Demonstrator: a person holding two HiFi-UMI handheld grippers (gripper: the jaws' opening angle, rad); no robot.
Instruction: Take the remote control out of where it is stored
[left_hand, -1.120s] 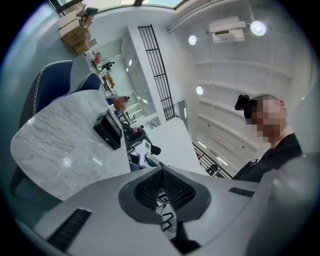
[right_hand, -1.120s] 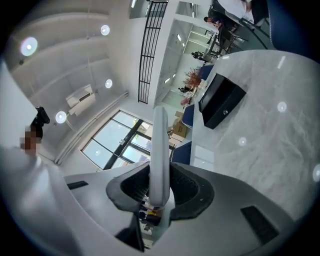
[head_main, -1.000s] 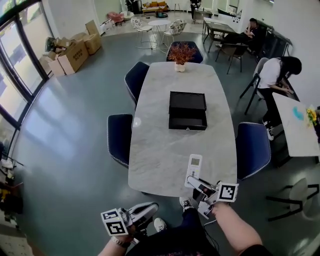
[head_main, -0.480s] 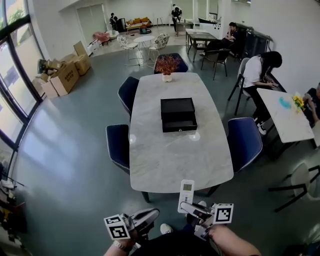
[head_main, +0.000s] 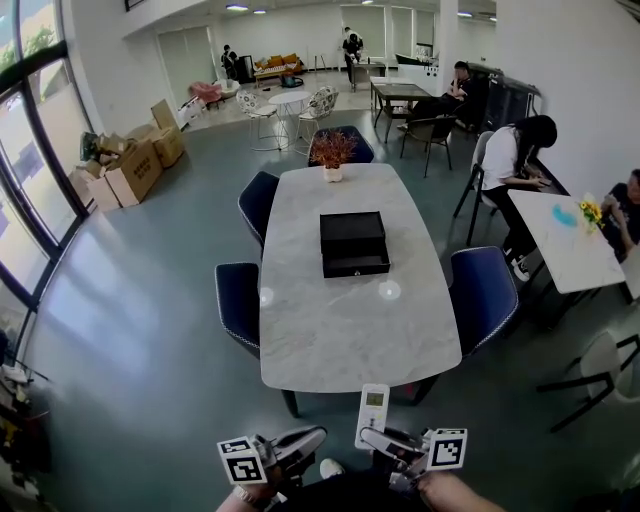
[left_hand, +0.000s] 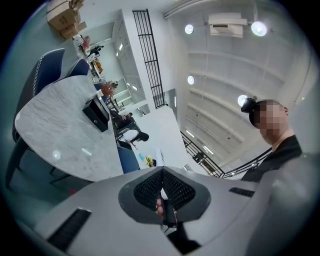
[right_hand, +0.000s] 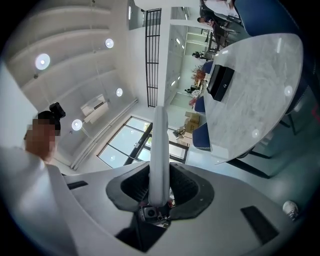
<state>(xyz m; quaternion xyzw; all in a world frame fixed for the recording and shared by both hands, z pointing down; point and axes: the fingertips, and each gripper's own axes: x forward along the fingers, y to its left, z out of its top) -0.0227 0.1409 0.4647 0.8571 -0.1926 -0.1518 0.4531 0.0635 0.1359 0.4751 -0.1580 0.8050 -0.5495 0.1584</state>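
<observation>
Your right gripper (head_main: 388, 441) clamps the white remote control (head_main: 373, 414) by its lower end, so its screen faces up | your left gripper (head_main: 303, 440) closed, empty | black drawer box (head_main: 353, 243) well apart on marble table (head_main: 330, 340); retrieval looks done.

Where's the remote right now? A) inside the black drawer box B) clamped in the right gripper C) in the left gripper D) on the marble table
B: the white remote control sits clamped in the right gripper, clear of the marble table.
</observation>
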